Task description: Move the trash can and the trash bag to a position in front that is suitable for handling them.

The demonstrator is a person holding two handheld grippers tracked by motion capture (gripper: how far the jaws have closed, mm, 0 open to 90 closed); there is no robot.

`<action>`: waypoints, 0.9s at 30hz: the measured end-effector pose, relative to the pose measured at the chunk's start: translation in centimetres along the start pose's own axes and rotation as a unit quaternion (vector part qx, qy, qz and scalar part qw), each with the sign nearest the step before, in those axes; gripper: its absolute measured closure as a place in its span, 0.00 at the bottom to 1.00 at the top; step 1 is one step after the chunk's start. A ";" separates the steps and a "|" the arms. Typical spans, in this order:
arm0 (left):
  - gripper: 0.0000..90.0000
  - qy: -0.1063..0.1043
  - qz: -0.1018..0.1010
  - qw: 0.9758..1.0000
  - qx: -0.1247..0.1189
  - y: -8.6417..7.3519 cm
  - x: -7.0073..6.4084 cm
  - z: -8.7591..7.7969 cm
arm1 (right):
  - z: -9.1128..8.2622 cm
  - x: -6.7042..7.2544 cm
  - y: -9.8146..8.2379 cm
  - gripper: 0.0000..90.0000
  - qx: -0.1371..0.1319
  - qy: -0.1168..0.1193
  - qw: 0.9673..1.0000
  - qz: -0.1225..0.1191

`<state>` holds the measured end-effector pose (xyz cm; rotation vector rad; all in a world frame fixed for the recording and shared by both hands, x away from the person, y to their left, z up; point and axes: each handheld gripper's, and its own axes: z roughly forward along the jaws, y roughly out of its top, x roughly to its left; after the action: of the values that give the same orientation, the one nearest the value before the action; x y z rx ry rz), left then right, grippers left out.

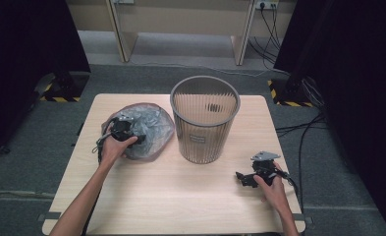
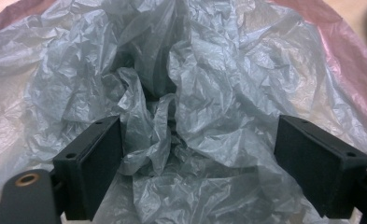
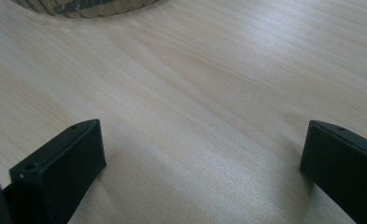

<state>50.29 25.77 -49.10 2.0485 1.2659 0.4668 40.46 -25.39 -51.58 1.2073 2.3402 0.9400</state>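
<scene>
Left claw wide open over crumpled plastic bag, perhaps touching

Soft overhead light falls evenly on the tabletop, while both side edges of the high view sink into darkness. The crumpled plastic bag shows pale glare, and the fingers cast faint, blurred shadows.

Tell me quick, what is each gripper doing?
Left gripper: jaws open, straddling the crumpled plastic bag, not pinching it.
Right gripper: jaws open, holding nothing, above the table.
</scene>
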 end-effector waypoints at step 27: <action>0.16 0.019 0.007 1.000 -0.006 4.0 -0.7 0.4 | 0.1 0.2 0.1 0.00 0.001 0.006 1.000 -0.006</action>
<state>52.76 23.83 -46.56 2.0481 1.2698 0.5207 40.50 -25.15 -51.57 1.1913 2.3552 0.9431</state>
